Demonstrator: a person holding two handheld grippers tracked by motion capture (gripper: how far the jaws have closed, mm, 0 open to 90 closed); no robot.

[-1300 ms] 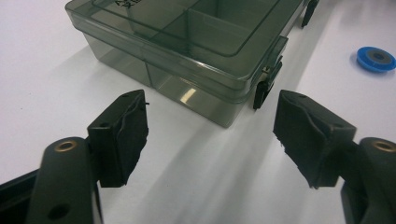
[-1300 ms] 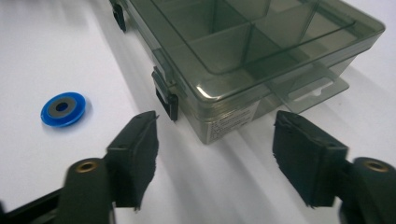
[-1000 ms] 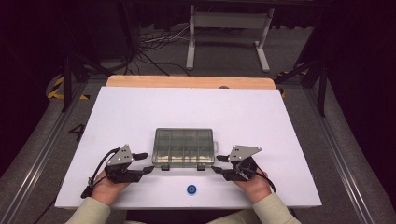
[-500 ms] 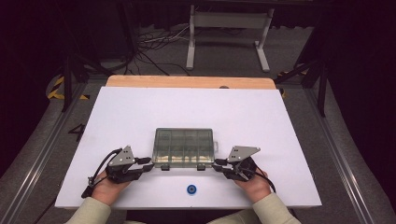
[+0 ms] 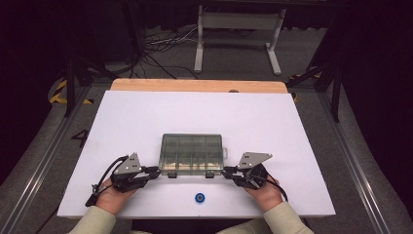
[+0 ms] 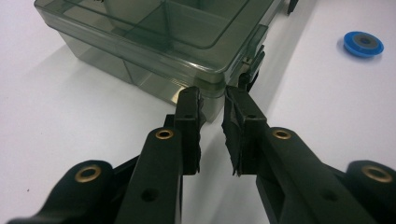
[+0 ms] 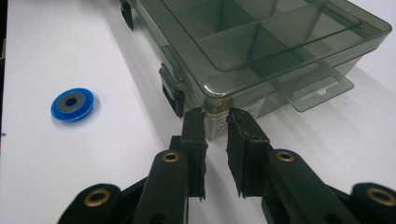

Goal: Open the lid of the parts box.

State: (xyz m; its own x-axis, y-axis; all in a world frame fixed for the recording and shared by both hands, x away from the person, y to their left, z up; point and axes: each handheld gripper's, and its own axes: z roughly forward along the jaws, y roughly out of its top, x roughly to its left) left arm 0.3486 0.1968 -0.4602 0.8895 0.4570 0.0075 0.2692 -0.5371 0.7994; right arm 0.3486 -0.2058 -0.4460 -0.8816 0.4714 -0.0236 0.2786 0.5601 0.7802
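Near the table's point(image 5: 146, 117) front edge lies a small blue disc point(image 5: 199, 197). Just behind it, a closed smoky plastic compartment box point(image 5: 191, 153) sits, its divided cells apparently empty. The left gripper point(image 5: 155, 171) and right gripper point(image 5: 226, 172), jaws just narrowed, meet its two front corners, each corner between the tips, from opposite sides; hands rest low on the table.

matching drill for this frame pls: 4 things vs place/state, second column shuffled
1. smoky translucent plastic compartment box
2. small blue round disc with grey centre
3. left gripper
4. right gripper

a. near table edge, between the hands
b. at the box's near-right corner
c. lid closed, mid-table
d. at the box's near-left corner

Pairs: 1-c, 2-a, 3-d, 4-b
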